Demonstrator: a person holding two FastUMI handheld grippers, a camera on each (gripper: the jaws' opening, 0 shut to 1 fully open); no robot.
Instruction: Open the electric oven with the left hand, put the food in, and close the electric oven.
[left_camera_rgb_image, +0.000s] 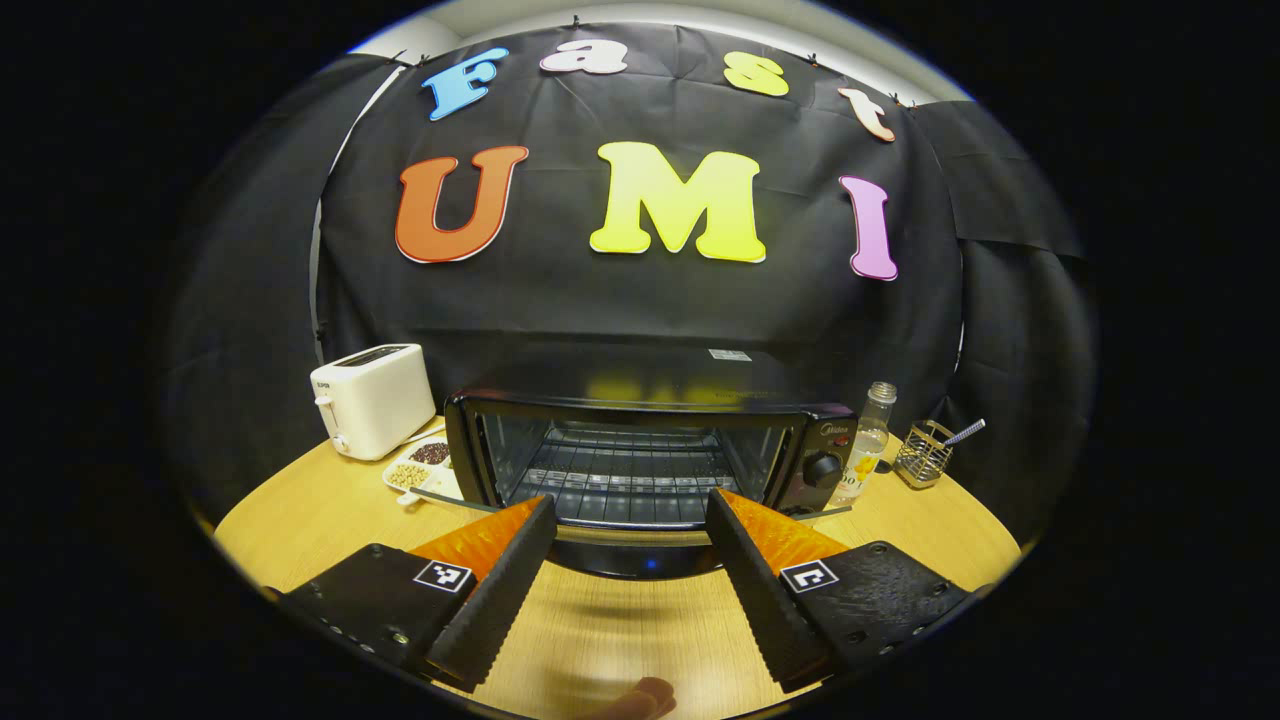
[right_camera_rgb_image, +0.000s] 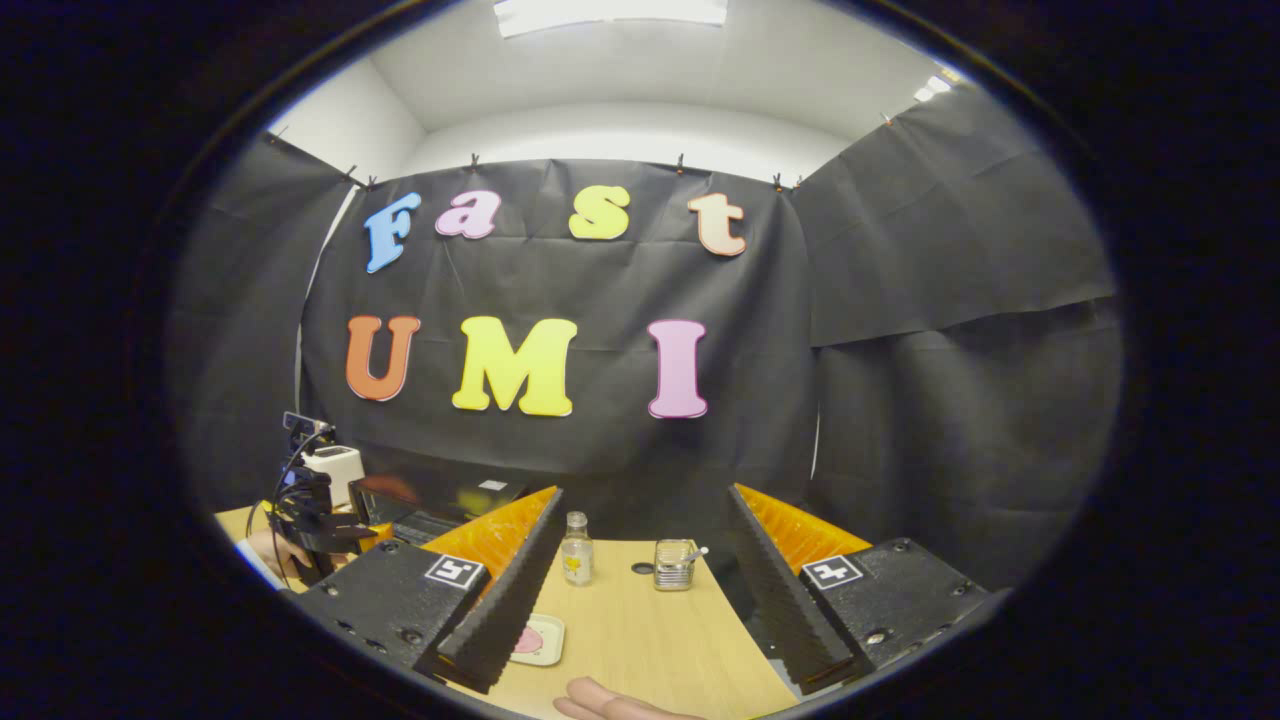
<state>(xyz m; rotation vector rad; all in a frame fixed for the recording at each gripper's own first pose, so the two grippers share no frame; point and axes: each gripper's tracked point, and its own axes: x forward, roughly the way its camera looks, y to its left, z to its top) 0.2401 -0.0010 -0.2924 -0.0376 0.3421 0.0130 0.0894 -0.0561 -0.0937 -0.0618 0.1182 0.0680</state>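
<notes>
Left claw (left_camera_rgb_image: 630, 530): fingers apart, facing the oven (left_camera_rgb_image: 640, 460), gripping nothing.
Right claw (right_camera_rgb_image: 640, 560): apart, empty.
Oven door: looking open, stiff, hinged.
Food (right_camera_rgb_image: 528, 640): probably light, sitting on a plate (right_camera_rgb_image: 550, 655) near the counter (right_camera_rgb_image: 650, 640) edge.

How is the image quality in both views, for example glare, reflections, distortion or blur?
Left gripper view: the oven top reflects the wall as yellowish glare, the open door edge looks slightly blurred, and the table edge bows from fisheye distortion. Right gripper view: a bright ceiling light washes out the top, and the small plate is soft and partly hidden.
</notes>
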